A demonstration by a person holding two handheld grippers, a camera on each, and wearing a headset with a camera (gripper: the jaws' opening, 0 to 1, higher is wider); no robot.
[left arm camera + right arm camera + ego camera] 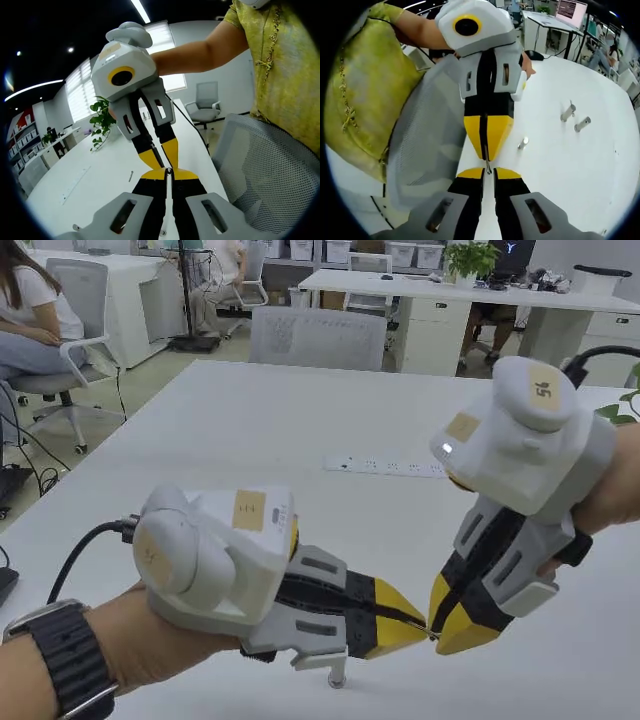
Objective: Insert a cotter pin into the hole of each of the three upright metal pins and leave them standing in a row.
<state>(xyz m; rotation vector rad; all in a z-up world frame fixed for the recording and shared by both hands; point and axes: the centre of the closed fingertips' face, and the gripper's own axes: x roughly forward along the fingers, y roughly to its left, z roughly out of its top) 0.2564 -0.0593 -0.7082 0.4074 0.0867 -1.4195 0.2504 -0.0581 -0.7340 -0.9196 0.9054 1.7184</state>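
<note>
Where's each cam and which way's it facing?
Head view: on the headset, facing down at the table; both forearms, left gripper, right gripper.
Left gripper view: along its jaws, facing the right gripper; arm, yellow top.
Right gripper view: along its jaws, facing the left gripper; arm, yellow top.
Gripper views share: tips meeting on cotter pin.

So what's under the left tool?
A small metal pin stands on the white table below the left tool. From the head view, the tool's grey body covers its top.
</note>
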